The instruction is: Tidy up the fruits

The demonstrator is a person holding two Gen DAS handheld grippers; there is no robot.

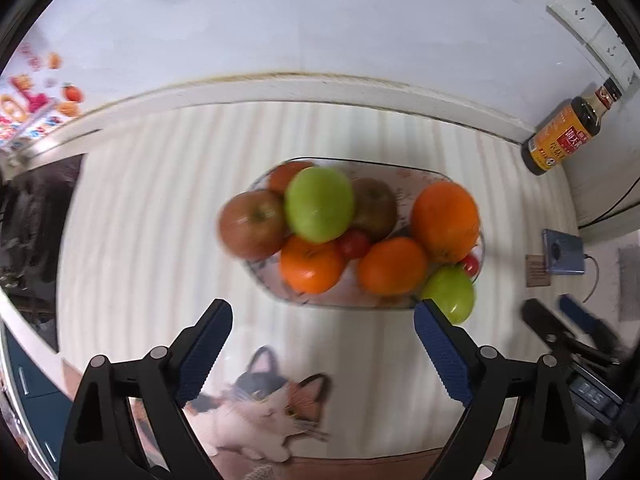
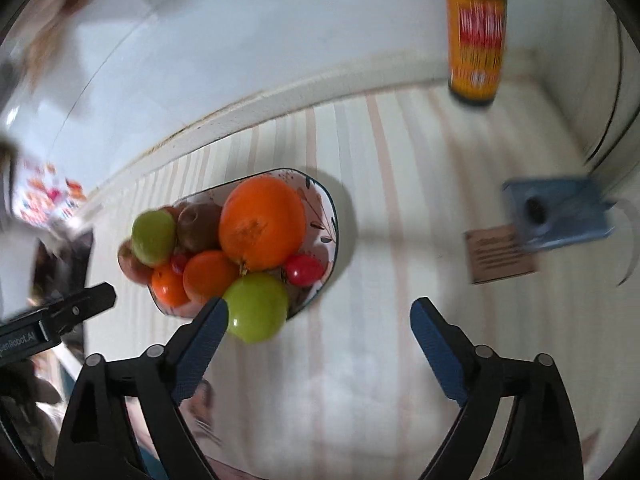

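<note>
Heaping patterned plate (image 1: pixel 404 176): glossy oranges, green and red apples; left claw (image 1: pixel 324 316), right claw (image 2: pixel 320 312) spread, empty.

Centre of frame: oval patterned ceramic plate (image 1: pixel 420 178) heaped with apples and oranges; left gripper (image 1: pixel 322 322) below it, jaws spread, nothing between; dark sauce bottle (image 1: pixel 560 136) at upper right.

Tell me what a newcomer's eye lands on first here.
A plate piled with fruit sits mid-table on the striped cloth: a green apple tops the heap, and the biggest orange sits at its right end. A dark sauce bottle stands by the wall at far right.
</note>
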